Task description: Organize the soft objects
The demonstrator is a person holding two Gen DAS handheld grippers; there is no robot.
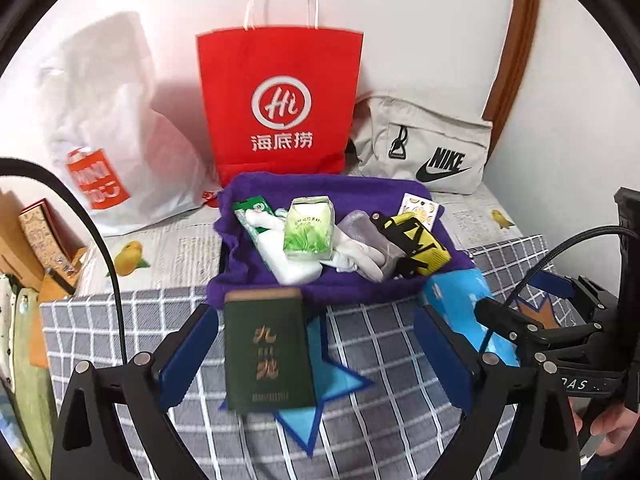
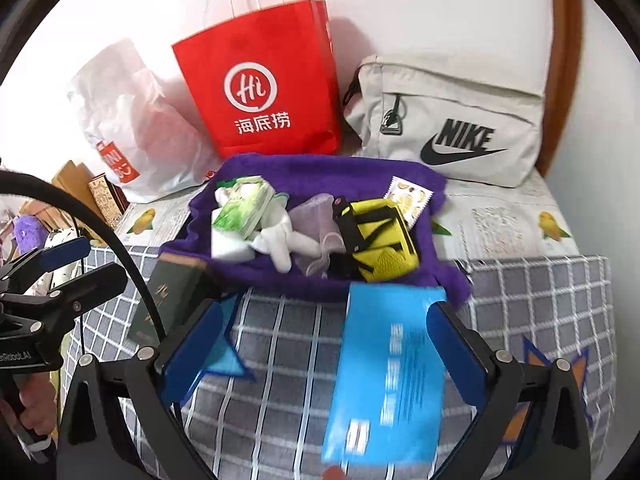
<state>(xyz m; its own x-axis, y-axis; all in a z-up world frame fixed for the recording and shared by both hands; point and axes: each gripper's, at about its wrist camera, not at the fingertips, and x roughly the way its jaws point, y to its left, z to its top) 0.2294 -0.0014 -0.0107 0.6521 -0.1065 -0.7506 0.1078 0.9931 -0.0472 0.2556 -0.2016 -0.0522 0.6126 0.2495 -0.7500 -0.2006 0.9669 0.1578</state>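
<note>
A dark green soft packet (image 1: 268, 348) lies on the grey checked cloth (image 1: 380, 360) between the wide-apart blue pads of my left gripper (image 1: 316, 312), which do not touch it. In the right wrist view a blurred blue packet (image 2: 384, 376) lies between the spread fingers of my right gripper (image 2: 332, 304), close to the right pad. Beyond both, a purple towel (image 1: 328, 188) holds a green-and-white tissue pack (image 1: 308, 232), white gloves (image 1: 360, 256), a grey sock (image 1: 360, 224), a yellow-and-black pouch (image 1: 416, 244) and a lemon-print sachet (image 1: 420, 208).
A red paper bag (image 1: 280, 104), a white plastic bag (image 1: 120, 128) and a beige Nike bag (image 1: 432, 148) stand against the back wall. Lemon-print newspaper (image 1: 168, 248) covers the far surface. Boxes (image 1: 36, 240) sit at the left. Blue star (image 1: 320, 396) and orange star (image 2: 536, 364) marks lie on the cloth.
</note>
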